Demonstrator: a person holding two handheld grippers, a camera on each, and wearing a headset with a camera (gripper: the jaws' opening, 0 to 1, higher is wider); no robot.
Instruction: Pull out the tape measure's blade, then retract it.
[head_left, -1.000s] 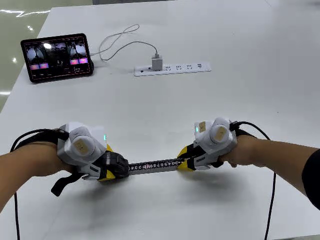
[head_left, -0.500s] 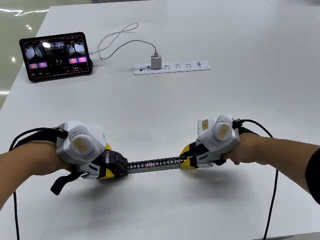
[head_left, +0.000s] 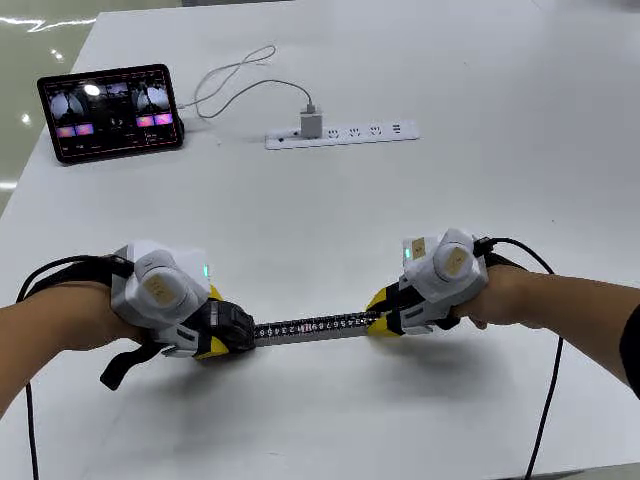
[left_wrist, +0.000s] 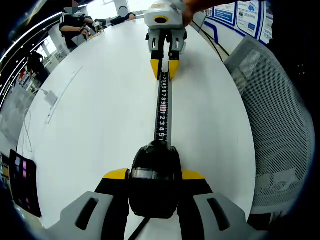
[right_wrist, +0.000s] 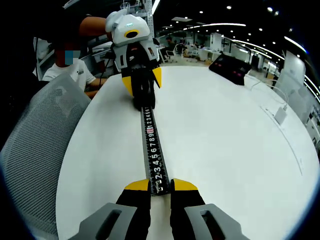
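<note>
At the near edge of a smooth, glossy white desk: left gripper, white-bodied with yellow-tipped jaws, clamped narrow around a rounded, matte-black tape measure case held low at the desk surface. Extended from the case toward the right, a flat, stiff blade, dark with pale printed numerals and one red mark, straight and low over the desk; touching the surface or just clear of it, cannot tell. At the blade's free end, right gripper, jaws pinched close on the tip, a yellow pad on either side of the strip. Behind both grippers, bare forearms and thin black cords hanging off the desk's near edge. Just beside the desk in the left gripper view, a grey chair with an open mesh back. Farther off, well apart from the grippers, a long white power strip lying flat, a boxy white charger plugged into its left end, and a thin white cable looping away to the left. Farthest left, a dark-framed tablet propped at a tilt, screen lit.
</note>
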